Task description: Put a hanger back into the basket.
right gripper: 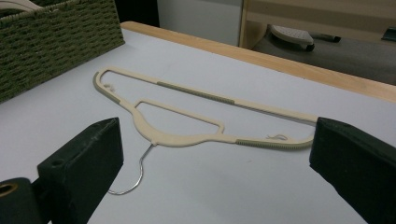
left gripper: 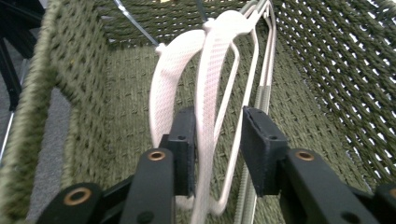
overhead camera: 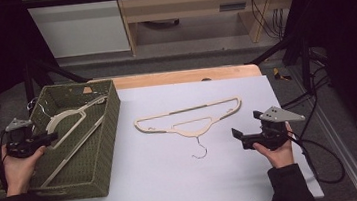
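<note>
Jaws of my left gripper stand parted inside the woven basket; a cream hanger hangs between the pads, brushing one, clear of the other. Released, I judge, not clamped. That hanger lies in the basket, leaning along the weave, beside a second cream one.

Right gripper hovers wide open above the pale table, nothing held. Just beyond its jaws lies the remaining hanger, flat on the table, wire hook pointing my way.

Progress, as I read it: two hangers binned, one left to lift and carry across.

Materials: basket is olive-green rope weave, coarse, straight-walled, rectangular. Hangers are slim cream plastic, curved shoulders, grey-green ribbed grip strips, thin metal hooks. Farther off, a wooden table edge.
</note>
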A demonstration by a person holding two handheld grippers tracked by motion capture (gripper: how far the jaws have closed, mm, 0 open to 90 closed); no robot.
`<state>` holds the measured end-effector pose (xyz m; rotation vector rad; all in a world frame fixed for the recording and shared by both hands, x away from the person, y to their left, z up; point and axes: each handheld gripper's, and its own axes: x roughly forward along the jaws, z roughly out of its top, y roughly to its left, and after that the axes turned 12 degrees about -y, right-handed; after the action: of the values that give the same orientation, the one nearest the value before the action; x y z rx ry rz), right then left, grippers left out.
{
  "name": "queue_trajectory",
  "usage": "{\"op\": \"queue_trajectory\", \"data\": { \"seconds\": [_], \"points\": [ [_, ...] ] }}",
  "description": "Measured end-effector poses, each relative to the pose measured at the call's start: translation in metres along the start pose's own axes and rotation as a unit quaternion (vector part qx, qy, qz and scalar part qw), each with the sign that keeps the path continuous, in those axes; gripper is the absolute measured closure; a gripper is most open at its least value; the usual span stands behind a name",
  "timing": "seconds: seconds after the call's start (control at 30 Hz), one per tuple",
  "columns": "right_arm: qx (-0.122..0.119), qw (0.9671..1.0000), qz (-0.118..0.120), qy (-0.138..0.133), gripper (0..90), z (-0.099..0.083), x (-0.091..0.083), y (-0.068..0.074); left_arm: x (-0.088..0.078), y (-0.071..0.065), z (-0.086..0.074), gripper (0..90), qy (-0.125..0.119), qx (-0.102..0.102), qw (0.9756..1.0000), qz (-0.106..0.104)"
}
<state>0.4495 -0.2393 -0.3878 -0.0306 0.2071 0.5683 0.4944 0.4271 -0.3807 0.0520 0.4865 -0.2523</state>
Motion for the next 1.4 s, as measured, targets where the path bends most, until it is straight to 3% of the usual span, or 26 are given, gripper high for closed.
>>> {"op": "queue_trajectory", "data": {
  "seconds": [0.17,0.33,0.5,0.63,0.8,0.97,1.2,1.3,1.4],
  "points": [
    [-0.002,1.0,0.001,0.002,3.5,-0.001,0.001,0.0,-0.004,0.002,-0.001,59.9,0.009,-0.001,0.9999,0.008],
    [-0.002,1.0,0.002,0.002,3.4,-0.001,0.001,0.001,-0.01,0.0,0.0,58.1,0.0,0.0,1.0,0.003],
    [-0.004,1.0,0.003,0.001,3.4,-0.001,-0.001,0.0,-0.024,-0.005,0.004,56.5,-0.035,0.004,0.9993,-0.009],
    [-0.001,1.0,0.0,0.0,3.3,0.0,-0.001,0.001,-0.041,-0.009,0.011,51.1,-0.077,0.007,0.9968,-0.018],
    [0.0,1.0,0.0,-0.001,3.3,0.0,-0.001,0.001,-0.063,-0.018,0.025,40.7,-0.141,0.0,0.9894,-0.034],
    [0.001,1.0,0.001,-0.006,3.3,0.001,-0.002,0.001,-0.071,-0.037,0.034,31.9,-0.177,0.009,0.9823,-0.061],
    [-0.001,1.0,0.006,-0.007,4.3,0.0,0.0,0.004,-0.066,-0.085,0.04,20.6,-0.213,0.025,0.9703,-0.113],
    [0.002,1.0,0.006,-0.006,4.6,0.001,0.002,0.007,-0.063,-0.109,0.04,15.9,-0.218,0.038,0.9661,-0.133],
    [0.002,1.0,0.008,-0.005,4.9,0.001,0.005,0.01,-0.061,-0.134,0.04,13.6,-0.224,0.052,0.9603,-0.158]
  ]
}}
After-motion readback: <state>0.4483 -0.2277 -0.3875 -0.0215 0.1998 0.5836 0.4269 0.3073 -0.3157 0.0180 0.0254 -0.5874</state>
